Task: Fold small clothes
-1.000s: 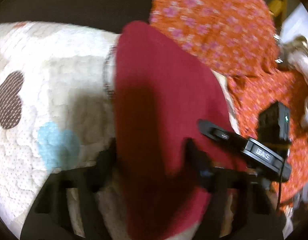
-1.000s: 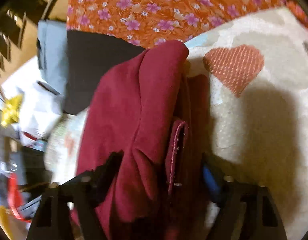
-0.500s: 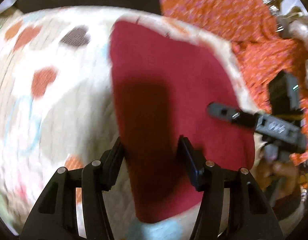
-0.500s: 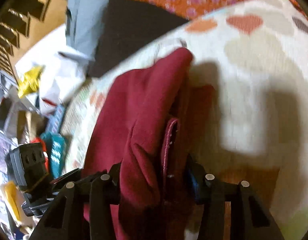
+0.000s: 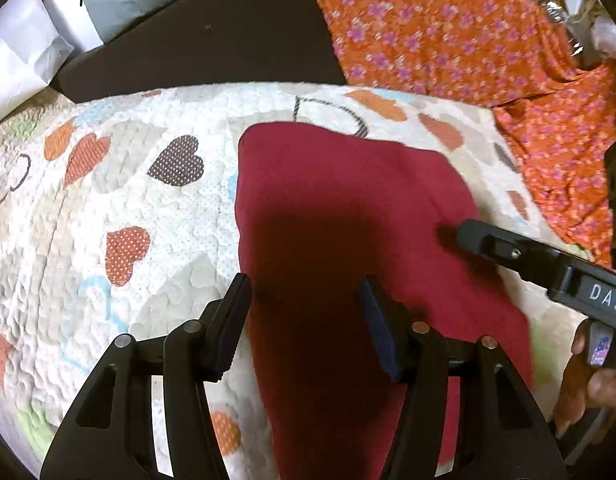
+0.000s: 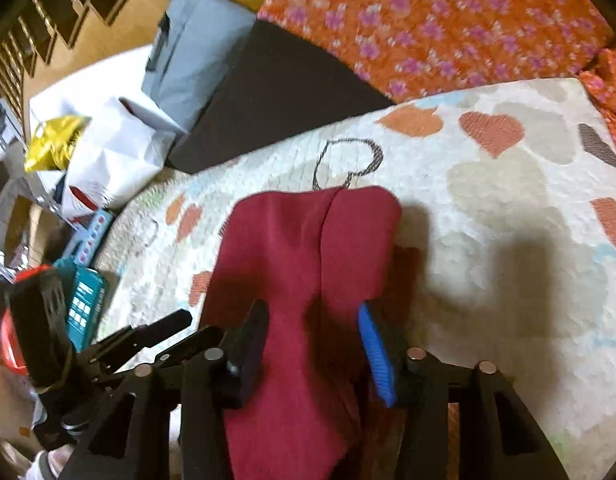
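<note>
One dark red knit garment lies on one cream quilted blanket with heart patches. The left gripper has its two jaws spread, cloth between them, pads not pressing. The right gripper has just been closing; its two jaws flank a raised fold, though I cannot tell if they pinch it. One orange flowered cloth lies behind.

Maroon cloth between left tongs

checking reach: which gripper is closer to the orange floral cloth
Right. The right gripper reaches over the red garment's edge on the floral cloth's side; the left gripper straddles the garment's opposite edge, farther away.
</note>
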The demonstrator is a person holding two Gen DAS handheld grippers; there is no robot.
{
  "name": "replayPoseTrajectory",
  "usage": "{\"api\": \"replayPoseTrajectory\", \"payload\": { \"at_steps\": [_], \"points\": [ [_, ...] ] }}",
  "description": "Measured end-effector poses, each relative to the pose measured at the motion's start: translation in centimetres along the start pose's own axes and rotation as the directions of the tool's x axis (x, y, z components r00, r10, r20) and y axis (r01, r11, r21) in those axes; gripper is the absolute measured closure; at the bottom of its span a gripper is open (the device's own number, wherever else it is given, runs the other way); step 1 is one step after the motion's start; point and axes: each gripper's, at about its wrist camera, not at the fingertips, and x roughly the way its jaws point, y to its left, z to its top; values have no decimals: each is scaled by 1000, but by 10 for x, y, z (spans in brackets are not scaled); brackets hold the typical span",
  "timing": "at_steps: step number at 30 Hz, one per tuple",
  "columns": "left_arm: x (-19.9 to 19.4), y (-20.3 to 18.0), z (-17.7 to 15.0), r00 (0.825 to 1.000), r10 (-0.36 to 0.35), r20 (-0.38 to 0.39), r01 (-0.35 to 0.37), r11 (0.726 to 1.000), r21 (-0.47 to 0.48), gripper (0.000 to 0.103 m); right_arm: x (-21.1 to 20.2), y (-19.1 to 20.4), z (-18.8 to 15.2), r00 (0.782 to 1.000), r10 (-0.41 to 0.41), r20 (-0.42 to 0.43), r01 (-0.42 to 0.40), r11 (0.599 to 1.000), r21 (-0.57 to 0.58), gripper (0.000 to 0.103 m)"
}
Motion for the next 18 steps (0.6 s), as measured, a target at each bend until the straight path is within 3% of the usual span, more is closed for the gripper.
{"api": "replayPoseTrajectory", "payload": {
  "at_steps": [3, 6, 12, 18],
  "points": [
    [10, 2, -1, 1000, 18, 6, -18, 1000, 6, 36, 24, 6, 7, 997, -78, -11, 77, 994, -73, 63],
    [18, 5, 3, 1000, 1, -4, -1, 1000, -18, 34, 48, -1, 9, 984, -163, -67, 154, 980, -125, 64],
    [19, 7, 2, 1000, 7, 2, -7, 999, -35, 29, 44, -3, 9, 984, -169, -55, 158, 974, -163, 64],
    [17, 8, 1, 1000, 10, 6, -10, 999, -38, 29, -2, 14, -11, 992, -122, -13, 118, 980, -162, 64]
  ]
}}
